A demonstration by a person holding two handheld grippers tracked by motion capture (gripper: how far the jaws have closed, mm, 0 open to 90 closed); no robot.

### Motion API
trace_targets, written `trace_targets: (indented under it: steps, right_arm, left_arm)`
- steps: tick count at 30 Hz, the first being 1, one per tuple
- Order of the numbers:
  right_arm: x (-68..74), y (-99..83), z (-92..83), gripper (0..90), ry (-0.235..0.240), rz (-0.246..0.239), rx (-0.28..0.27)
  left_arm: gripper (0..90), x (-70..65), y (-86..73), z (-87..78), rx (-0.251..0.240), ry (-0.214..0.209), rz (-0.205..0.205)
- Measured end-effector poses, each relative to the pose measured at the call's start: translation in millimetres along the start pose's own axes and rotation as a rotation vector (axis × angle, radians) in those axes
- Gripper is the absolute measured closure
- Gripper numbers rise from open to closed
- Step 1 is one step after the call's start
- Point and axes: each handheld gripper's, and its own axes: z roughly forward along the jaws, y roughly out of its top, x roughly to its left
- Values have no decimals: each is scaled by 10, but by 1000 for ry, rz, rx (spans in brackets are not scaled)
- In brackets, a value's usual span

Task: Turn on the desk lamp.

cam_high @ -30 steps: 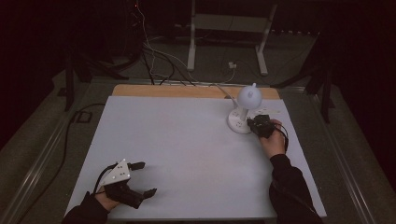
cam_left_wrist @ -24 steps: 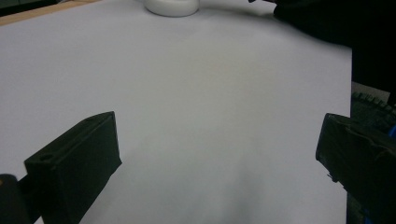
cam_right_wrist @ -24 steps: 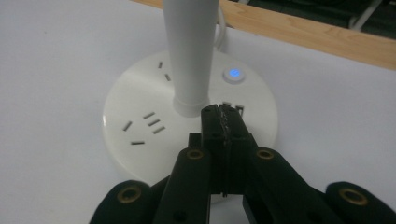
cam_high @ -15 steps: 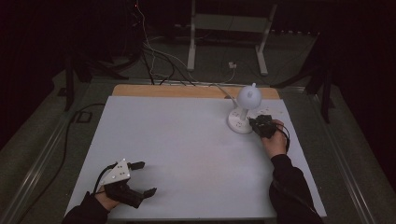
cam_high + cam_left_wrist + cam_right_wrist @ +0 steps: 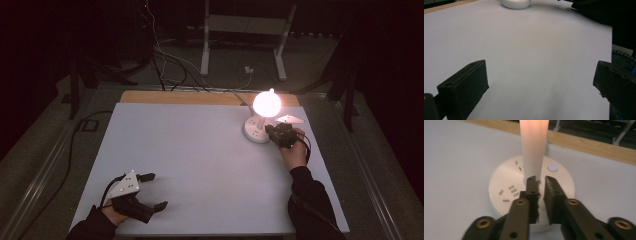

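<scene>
1. A lit lamp with a glowing round white bulb (image 5: 266,103) stands on a round white plastic socket base (image 5: 256,131) at the far right part of the pale grey table top (image 5: 200,150).
2. In the right gripper view the lamp's bright stem (image 5: 534,147) rises from the middle of the base (image 5: 506,187), and a small blue light (image 5: 553,166) shines on the base's top, just right of the stem.
3. The right gripper (image 5: 281,135), held in the person's right hand (image 5: 295,152), sits at the near right edge of the base. Its jaws have just been opening: a narrow gap stands between them, with nothing clamped in it. The tips (image 5: 541,182) hover over the base right in front of the stem's foot; I cannot tell whether they touch it.
4. The left gripper (image 5: 150,192) rests low at the near left corner of the table, well apart from the lamp, with a grey three-cornered plate (image 5: 125,184) on top.
5. Its jaws stand wide apart, and bare table shows between them in the left gripper view (image 5: 541,82).
6. A strip of wooden board (image 5: 150,96) runs along the table's far edge.
</scene>
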Motion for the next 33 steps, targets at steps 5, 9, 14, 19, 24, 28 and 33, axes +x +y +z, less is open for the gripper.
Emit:
trace_targets:
  steps: [5, 9, 14, 19, 24, 28, 33]
  right_arm:
    - [32, 39, -80, 509, 51, -8, -42]
    - [35, 59, -143, 384, 71, 14, -56]
    - [6, 74, -219, 185, 60, 59, -39]
    - [28, 89, -327, 0, 116, 30, -23]
    - [72, 89, -444, 0, 147, 6, -13]
    - [118, 55, -518, 0, 142, -27, -29]
    - [197, -5, -620, 0, 167, -38, -27]
  left_arm:
    - [3, 1, 2, 1, 0, -1, -1]
    - [3, -3, 3, -5, -2, 0, 0]
    - [3, -1, 3, -4, -1, -2, 0]
    - [3, -3, 3, -4, -2, -3, 0]
    - [3, -1, 4, -5, -4, -3, -3]
    - [3, 1, 4, -5, -6, -5, -5]
    - [3, 0, 7, -12, -8, -6, -2]
